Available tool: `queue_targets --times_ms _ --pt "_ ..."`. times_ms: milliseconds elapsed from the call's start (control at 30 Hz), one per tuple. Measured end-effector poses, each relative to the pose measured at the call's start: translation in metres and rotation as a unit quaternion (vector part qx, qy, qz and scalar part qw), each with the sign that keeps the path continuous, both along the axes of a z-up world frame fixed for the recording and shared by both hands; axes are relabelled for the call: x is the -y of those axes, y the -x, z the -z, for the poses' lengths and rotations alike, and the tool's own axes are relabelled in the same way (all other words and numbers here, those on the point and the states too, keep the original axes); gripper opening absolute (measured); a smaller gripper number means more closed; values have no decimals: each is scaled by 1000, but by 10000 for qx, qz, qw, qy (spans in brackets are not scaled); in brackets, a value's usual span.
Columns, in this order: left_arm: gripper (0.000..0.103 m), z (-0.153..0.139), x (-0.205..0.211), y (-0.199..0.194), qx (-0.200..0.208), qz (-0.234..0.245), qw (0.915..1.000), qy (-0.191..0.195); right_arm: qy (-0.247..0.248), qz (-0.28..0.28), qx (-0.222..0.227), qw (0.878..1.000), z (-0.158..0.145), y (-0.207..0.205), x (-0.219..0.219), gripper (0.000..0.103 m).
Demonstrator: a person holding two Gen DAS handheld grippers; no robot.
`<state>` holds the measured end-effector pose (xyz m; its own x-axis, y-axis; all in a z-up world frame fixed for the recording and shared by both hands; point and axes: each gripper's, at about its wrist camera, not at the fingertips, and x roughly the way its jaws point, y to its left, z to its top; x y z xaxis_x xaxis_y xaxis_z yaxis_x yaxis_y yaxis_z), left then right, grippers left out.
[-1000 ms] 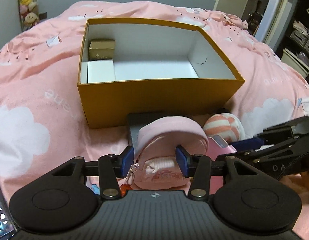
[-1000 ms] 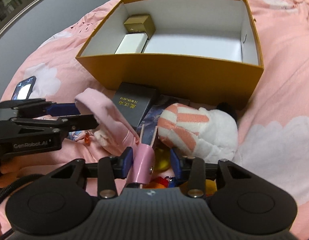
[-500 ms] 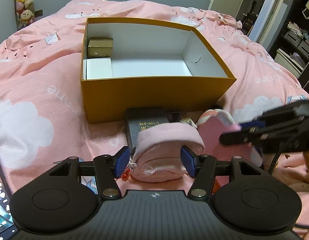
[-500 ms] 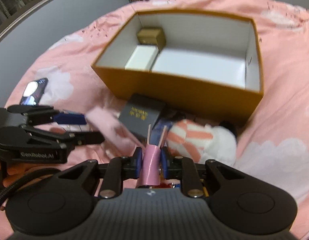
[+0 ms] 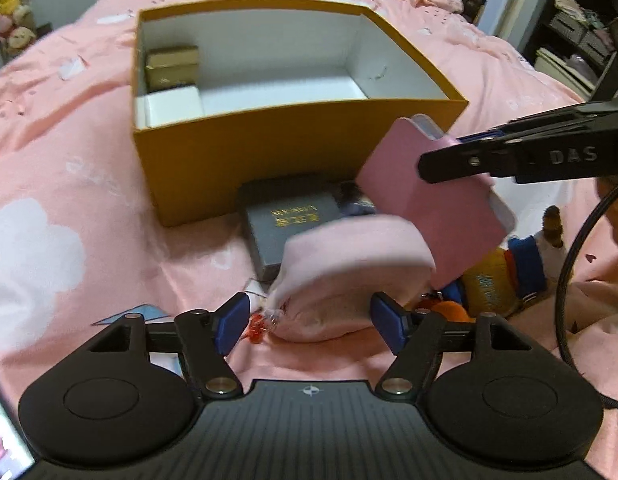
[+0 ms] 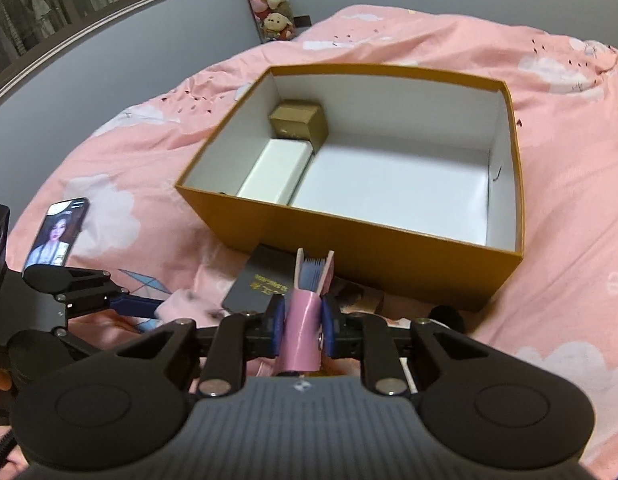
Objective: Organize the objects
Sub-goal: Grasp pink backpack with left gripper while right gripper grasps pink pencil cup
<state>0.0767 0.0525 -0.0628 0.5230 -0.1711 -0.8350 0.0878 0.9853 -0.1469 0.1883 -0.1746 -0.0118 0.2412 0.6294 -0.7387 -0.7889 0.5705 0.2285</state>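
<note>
Right claw (image 6: 301, 326) is pinching the pink case (image 6: 303, 336) just in front of the box (image 6: 373, 264); left claw (image 5: 309, 320), jaws just spread, straddles the pouch (image 5: 345, 280). That thin-edge pinch could let the case swing and clip the box's rim.

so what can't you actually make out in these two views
- Pink pouch, left wrist view: motion-blurred, its print unreadable; it lies between the left gripper jaws, which have just been opening.
- Dark grey box, both views: partly covered by the pouch; gold lettering too small.
- Toys, left wrist view: mostly hidden behind the pink case.
- Pink case, right wrist view: seen edge-on in the right gripper.
</note>
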Motion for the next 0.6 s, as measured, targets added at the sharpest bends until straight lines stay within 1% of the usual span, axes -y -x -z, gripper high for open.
queue_targets --times_ms 67,167,267,467,600 --pt "84 3 1 -3 -16 48 10000 72 11 41 -49 10000 6 -3 -2 21" --pt "84 3 2 -8 106 62 9998 169 -25 71 -248 9997 14 -9 -2 21" --pt "77 0 2 -12 259 -3 9992 288 -37 50 -342 9994 20 -10 -4 21" --pt "75 -5 4 -11 240 157 9994 209 -131 72 -413 9990 20 -14 -1 21" --pt "77 -12 4 -4 224 351 9991 73 -124 49 -401 9991 21 -13 -2 21"
